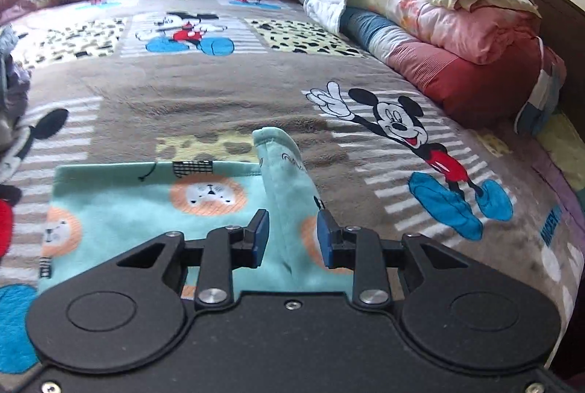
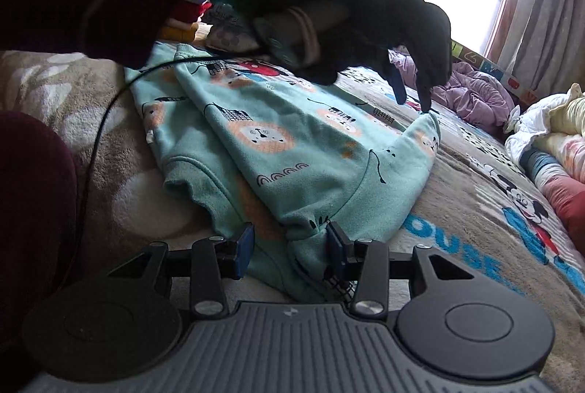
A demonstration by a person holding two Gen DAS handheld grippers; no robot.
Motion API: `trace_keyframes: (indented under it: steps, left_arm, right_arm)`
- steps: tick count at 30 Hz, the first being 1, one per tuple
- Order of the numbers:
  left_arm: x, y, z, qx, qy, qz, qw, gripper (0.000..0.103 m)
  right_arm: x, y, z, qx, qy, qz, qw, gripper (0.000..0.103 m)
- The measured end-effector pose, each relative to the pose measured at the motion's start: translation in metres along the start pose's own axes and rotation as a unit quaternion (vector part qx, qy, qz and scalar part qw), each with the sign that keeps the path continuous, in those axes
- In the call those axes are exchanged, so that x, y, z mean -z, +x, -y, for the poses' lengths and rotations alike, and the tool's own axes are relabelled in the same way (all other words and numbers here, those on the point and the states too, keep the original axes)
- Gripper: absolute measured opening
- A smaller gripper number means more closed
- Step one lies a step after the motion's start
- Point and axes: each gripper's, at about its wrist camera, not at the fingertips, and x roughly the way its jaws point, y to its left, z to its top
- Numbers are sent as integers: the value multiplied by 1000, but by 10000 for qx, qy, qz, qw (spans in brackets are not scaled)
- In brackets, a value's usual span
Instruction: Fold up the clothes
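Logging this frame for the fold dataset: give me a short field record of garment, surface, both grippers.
garment: mint lion-print top, partly folded, one corner standing up
surface: Mickey Mouse blanket on a bed
left gripper: jaws open, raised cloth fold between them, pads not pressing
right gripper: jaws open, garment edge between them, not clamped
background: piled bedding at the far side

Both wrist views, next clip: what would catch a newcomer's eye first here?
The mint-green lion-print garment, partly folded, lies on the Mickey Mouse blanket that covers the bed. A ridge of it stands up between the open left tongs, and its near edge lies between the open right tongs. Rumpled bedding is piled along the bed's far right side in the left wrist view.
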Motion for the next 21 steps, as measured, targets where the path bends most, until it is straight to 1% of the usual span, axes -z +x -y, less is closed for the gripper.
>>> trace_keyframes:
  steps: [1, 3, 8, 9, 10, 11, 12, 13, 14, 19, 21]
  left_arm:
    - [-3, 7, -1, 15, -70, -35, 10000, 36]
    - [-8, 18, -3, 13, -192, -57, 9998, 41]
    - [-19, 43, -10, 65, -488, -85, 9988, 40]
    - [-20, 48, -13, 54, -567, -101, 9983, 39]
    - [-21, 52, -17, 27, -643, -109, 9979, 27]
    - [-21, 55, -21, -9, -715, -96, 9974, 23]
    - [-21, 56, -24, 7, -777, -67, 9970, 15]
    - [-20, 56, -28, 45, -818, -30, 9966, 11]
    - [-20, 57, -30, 60, -835, -2, 9965, 11]
    - [-17, 68, -36, -123, -619, -36, 9980, 9]
    - [-17, 74, -42, -136, -657, -61, 9977, 9]
  right_arm:
    - [0, 0, 1, -19, 24, 7, 10000, 45]
    - [0, -1, 2, -53, 63, 18, 10000, 45]
    - [0, -1, 4, -124, 146, 22, 9998, 48]
    - [0, 0, 4, -135, 158, 19, 9998, 48]
    - [-1, 0, 4, -142, 165, 15, 9998, 48]
    - [-1, 0, 4, -147, 173, 10, 9997, 48]
    - [-1, 1, 5, -155, 184, 4, 9997, 48]
    - [-1, 1, 5, -164, 198, -1, 9997, 48]
    - [-1, 1, 5, -174, 216, -4, 9996, 49]
    - [-2, 1, 7, -208, 261, -19, 9994, 49]
    - [-3, 2, 8, -218, 277, -26, 9994, 49]
